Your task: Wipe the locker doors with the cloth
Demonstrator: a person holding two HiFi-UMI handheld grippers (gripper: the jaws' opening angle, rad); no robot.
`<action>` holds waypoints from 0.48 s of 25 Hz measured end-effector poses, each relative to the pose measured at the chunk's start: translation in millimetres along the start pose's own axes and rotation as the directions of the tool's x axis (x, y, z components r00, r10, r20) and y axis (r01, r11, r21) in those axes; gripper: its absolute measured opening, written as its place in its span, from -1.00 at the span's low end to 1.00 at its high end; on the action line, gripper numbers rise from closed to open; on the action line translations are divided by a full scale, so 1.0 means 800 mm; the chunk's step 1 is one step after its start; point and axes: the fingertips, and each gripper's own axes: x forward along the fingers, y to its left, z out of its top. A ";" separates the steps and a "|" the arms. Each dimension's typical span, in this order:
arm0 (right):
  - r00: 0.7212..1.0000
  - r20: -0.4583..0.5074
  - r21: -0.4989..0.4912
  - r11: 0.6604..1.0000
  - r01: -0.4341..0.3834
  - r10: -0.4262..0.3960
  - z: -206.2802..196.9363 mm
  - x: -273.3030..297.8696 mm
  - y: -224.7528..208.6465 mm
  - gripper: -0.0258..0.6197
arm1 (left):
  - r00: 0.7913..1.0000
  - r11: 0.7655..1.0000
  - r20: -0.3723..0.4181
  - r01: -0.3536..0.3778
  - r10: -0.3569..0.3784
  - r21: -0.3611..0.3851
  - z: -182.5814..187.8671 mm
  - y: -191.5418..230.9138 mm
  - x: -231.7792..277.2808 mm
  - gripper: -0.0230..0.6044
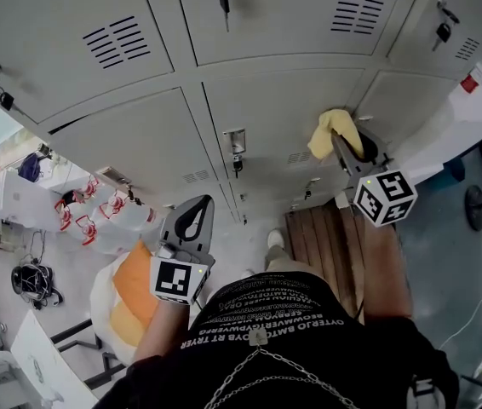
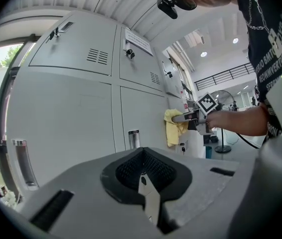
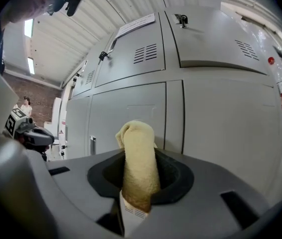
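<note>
Cloth up, yellow and bunched, clamped tight in the right gripper and held close in front of one of the locker doors. Whether it's actually touching the metal, can't tell from here. Left gripper hangs low and well apart, jaws pressed together on nothing. No streaks or damp patches show on the grey panels, so nothing marks any door as done; I'd judge the wiping is barely begun, with every door left to cover

Matt painted metal locker doors, soft terry cloth, rough wooden slats
</note>
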 end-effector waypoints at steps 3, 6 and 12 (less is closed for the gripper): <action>0.997 0.001 0.011 0.997 -0.080 0.080 -0.005 0.008 0.037 -0.63 | 1.000 1.000 -0.002 0.012 -0.012 0.008 0.001 -0.005 0.003 -0.91; 0.987 -0.014 0.000 0.988 -0.158 0.158 -0.013 0.024 0.076 -0.63 | 1.000 1.000 -0.008 0.013 -0.013 0.011 -0.001 -0.006 0.004 -0.91; 0.962 -0.054 -0.018 0.963 -0.270 0.268 -0.041 0.068 0.141 -0.63 | 0.999 1.000 -0.035 0.005 -0.005 -0.006 -0.012 -0.008 0.001 -0.91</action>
